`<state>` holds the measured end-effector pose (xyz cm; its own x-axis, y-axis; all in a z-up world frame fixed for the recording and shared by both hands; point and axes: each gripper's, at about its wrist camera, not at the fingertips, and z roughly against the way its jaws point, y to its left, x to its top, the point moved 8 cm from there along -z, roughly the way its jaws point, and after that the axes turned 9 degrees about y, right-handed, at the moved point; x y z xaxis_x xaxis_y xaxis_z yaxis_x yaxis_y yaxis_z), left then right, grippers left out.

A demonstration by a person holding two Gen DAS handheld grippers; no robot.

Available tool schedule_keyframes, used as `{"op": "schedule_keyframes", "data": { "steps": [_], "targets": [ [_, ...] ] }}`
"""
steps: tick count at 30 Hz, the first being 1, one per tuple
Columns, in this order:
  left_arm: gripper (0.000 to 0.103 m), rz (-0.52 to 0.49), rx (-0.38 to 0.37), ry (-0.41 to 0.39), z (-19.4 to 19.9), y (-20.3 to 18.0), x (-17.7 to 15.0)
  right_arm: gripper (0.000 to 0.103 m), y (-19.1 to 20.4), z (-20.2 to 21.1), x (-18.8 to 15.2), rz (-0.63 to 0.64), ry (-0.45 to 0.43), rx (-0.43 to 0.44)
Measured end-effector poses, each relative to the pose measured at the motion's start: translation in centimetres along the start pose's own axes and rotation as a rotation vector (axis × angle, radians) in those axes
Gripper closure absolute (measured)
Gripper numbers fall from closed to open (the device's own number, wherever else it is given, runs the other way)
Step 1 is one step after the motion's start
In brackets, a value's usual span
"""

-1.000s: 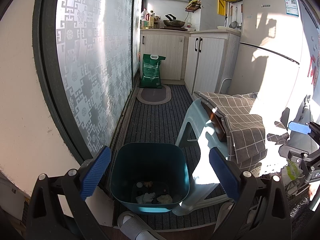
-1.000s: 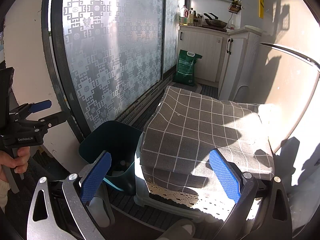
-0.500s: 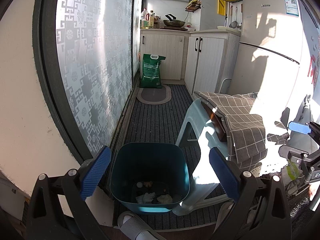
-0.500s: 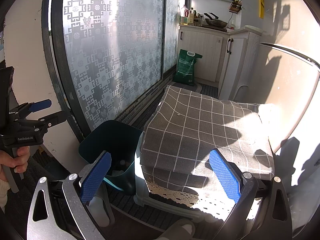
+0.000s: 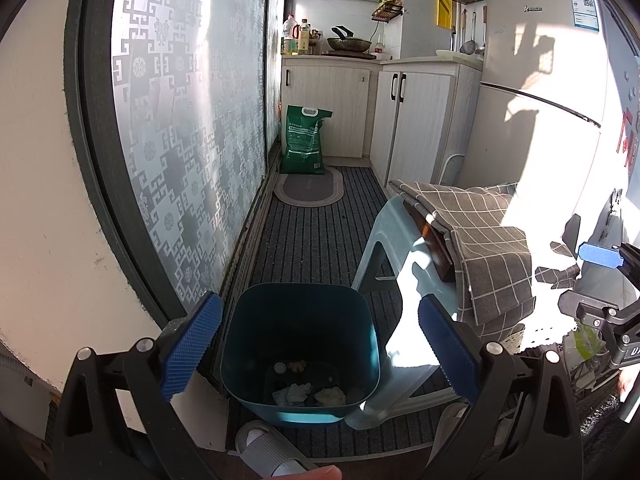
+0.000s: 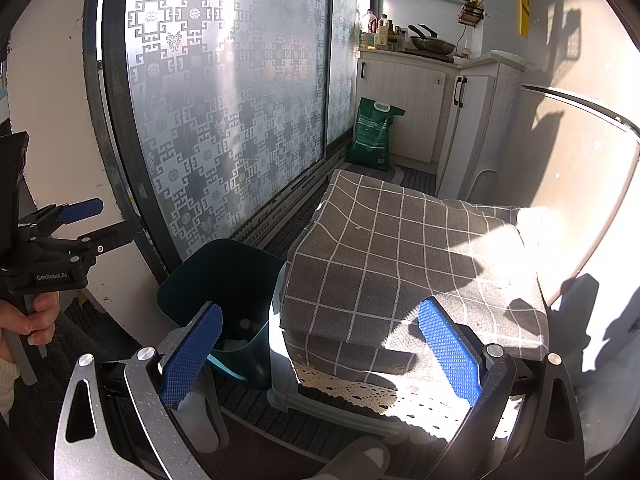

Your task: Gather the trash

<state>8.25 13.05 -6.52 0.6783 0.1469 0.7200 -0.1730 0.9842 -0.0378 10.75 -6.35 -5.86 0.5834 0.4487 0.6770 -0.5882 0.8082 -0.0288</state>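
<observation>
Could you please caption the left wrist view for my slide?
Open left gripper above a teal bin holding crumpled scraps.

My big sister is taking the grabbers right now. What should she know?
Left gripper: open, empty, hanging over the bin.
Right gripper: open, empty, over the checked cloth on the stool.
The bin stands on the floor between the patterned glass door and the stool.
Done: crumpled tissues and small scraps already lie at the bottom of the bin.
Left: no loose trash shows on the cloth or the mat in either view, so look around before calling it finished.
</observation>
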Motion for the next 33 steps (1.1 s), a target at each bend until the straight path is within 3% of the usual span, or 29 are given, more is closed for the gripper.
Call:
{"op": "schedule_keyframes", "data": {
  "steps": [9,33],
  "targets": [
    [0.003,0.017,-0.025,0.002,-0.06,0.00,-0.02,0.004,-0.11,-0.01,-0.09,0.001,0.001,0.000],
    [0.003,0.030,0.003,0.005,-0.08,0.26,-0.06,0.003,0.01,0.03,-0.03,0.003,0.001,-0.001]
  ]
}}
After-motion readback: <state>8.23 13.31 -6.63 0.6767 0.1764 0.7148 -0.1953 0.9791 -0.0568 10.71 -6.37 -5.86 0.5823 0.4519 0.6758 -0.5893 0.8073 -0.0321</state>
